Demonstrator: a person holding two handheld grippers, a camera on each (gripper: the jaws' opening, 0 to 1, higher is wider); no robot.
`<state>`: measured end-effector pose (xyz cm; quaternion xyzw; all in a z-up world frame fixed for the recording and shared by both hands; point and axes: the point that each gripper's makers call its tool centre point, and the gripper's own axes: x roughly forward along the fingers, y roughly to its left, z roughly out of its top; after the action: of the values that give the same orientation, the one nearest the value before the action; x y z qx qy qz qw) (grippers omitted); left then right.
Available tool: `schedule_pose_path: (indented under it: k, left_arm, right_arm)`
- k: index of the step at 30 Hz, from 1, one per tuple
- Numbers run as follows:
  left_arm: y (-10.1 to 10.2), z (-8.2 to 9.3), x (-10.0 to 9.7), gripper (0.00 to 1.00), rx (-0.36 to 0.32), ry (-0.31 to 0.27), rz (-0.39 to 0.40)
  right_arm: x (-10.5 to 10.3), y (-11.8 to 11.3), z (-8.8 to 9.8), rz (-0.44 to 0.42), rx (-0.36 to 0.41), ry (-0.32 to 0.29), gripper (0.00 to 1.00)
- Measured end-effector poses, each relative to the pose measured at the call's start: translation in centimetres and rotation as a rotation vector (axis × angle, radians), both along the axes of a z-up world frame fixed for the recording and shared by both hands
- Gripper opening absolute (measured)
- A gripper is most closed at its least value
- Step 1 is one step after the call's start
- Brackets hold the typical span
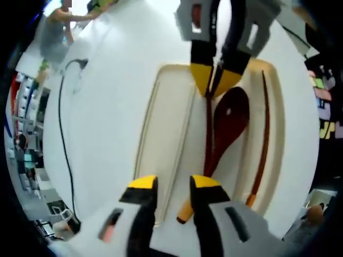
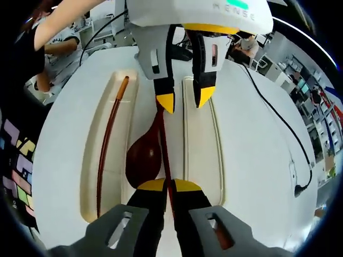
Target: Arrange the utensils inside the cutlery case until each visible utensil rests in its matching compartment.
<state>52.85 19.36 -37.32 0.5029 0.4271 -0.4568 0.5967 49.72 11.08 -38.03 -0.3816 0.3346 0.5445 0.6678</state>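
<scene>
Right tool (image 2: 170, 186) w/ 1 chopstick (image 2: 164, 144)

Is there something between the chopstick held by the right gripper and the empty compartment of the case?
Only the low ridge dividing the compartments. The right gripper pinches the chopstick beside the spoon; the empty compartment lies just past it.

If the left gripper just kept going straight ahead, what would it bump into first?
Most likely the dark red spoon lying in the cutlery case, just ahead of the open left gripper; beyond it waits the right gripper. Depth is hard to judge.

free: case's bare compartment (image 2: 201, 144) | blocked: spoon (image 2: 143, 155), chopstick (image 2: 106, 150)
</scene>
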Motion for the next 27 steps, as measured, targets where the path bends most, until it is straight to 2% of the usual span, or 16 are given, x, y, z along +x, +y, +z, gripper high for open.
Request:
schedule_pose_path:
  k: [5, 12, 13, 15, 16, 18, 20, 21, 27]
  left_arm:
    - [0.0, 0.1, -0.6, 0.24, -0.017, 0.029, 0.013]
    - [0.8, -0.6, 0.3, 0.25, 0.038, 0.041, -0.031]
    - [0.8, -0.4, 0.3, 0.26, 0.05, 0.045, -0.073]
    - [0.8, -0.2, 0.3, 0.29, 0.074, 0.029, -0.218]
    - [0.7, -0.3, 0.2, 0.3, 0.06, 0.033, -0.247]
    - [1.4, -0.3, -0.1, 0.31, 0.078, 0.075, -0.222]
    - [1.8, -0.5, 0.3, 0.31, 0.084, 0.081, -0.237]
    - [1.5, -0.2, 0.3, 0.31, 0.059, 0.085, -0.229]
    - [1.6, -0.5, 0.1, 0.32, 0.046, 0.084, -0.193]
  right_arm:
    - [0.0, -0.1, 0.0, -0.002, -0.009, -0.013, 0.01]
    - [-0.1, -0.1, 0.0, -0.007, 0.009, -0.015, 0.01]
    - [0.0, -0.1, 0.0, -0.008, 0.01, -0.014, 0.01]
    - [-0.1, -0.1, 0.0, -0.006, 0.01, -0.013, 0.01]
    - [-0.1, -0.1, 0.0, -0.004, 0.009, -0.013, 0.01]
    - [-0.1, -0.1, 0.0, -0.002, 0.009, -0.015, 0.01]
    - [-0.1, -0.1, 0.0, -0.004, 0.011, -0.014, 0.01]
    - [-0.1, -0.1, 0.0, -0.008, 0.013, -0.013, 0.01]
    - [0.0, -0.1, 0.0, -0.017, 0.024, -0.011, 0.01]
